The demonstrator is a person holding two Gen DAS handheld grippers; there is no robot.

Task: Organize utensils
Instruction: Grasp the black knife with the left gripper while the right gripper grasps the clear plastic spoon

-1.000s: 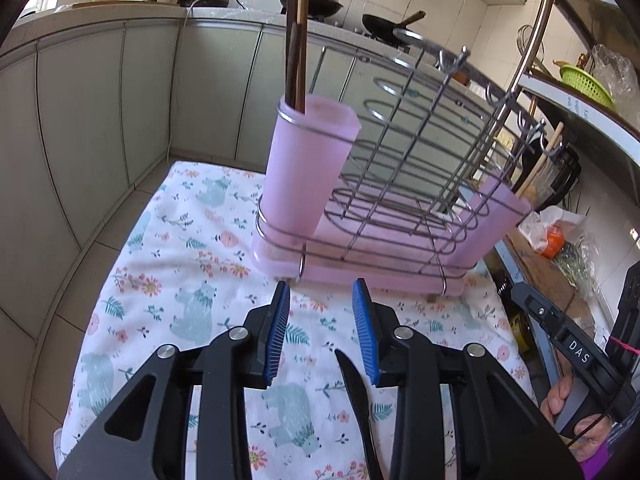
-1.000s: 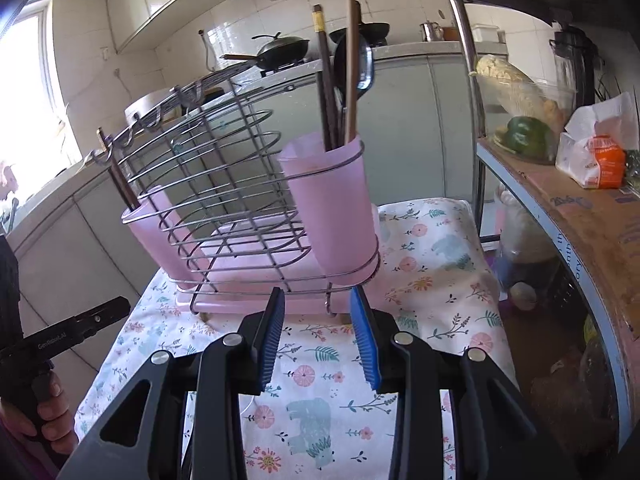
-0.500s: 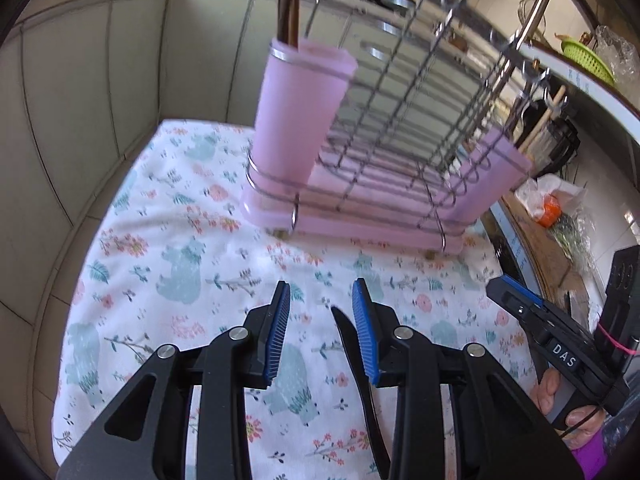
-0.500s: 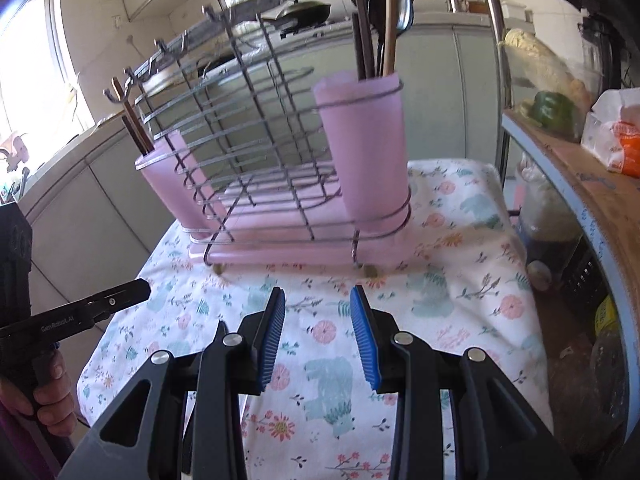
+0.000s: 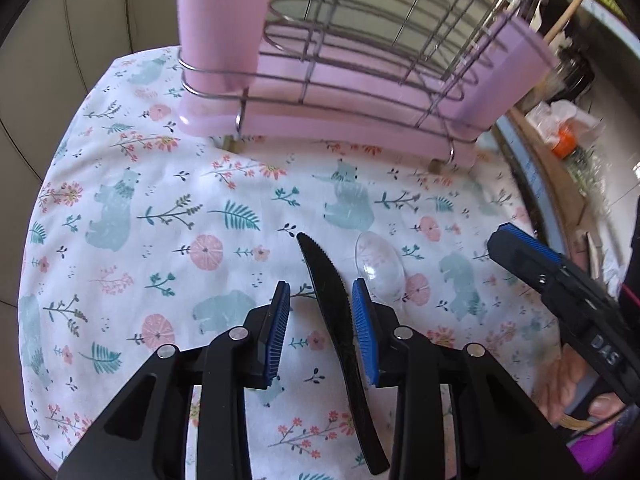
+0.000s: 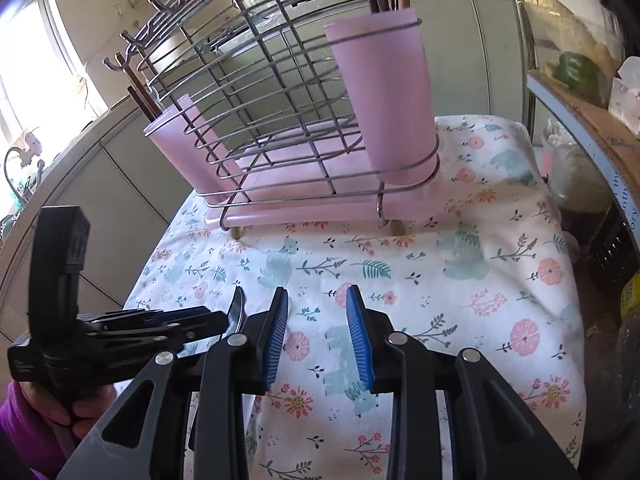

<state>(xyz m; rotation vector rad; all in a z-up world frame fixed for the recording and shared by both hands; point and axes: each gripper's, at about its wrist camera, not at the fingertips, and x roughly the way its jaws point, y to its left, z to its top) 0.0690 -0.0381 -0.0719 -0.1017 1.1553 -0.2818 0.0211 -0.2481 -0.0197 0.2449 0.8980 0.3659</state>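
A black plastic knife (image 5: 332, 304) lies flat on the floral cloth (image 5: 160, 208), tip toward the rack. My left gripper (image 5: 320, 312) hangs low over it, open, with the blade between the fingers near the right pad and no pad pressing on it. A clear plastic spoon (image 5: 376, 264) rests just right of the knife. My right gripper (image 6: 318, 320) hovers over bare cloth to the right, jaws closing with nothing between them. In the right wrist view the knife tip (image 6: 238, 304) pokes out past the left gripper (image 6: 200, 318).
A wire dish rack on a pink tray (image 6: 288, 200) stands at the back of the cloth, with a pink cup (image 6: 388, 92) holding chopsticks and another pink cup (image 6: 176, 148). A cluttered shelf (image 6: 580, 96) borders the right side. Cabinet doors close the left and back.
Both grippers have tipped downward and sunk toward the cloth. The left one has come down around the knife, now between its fingers. The right jaws have narrowed a little.
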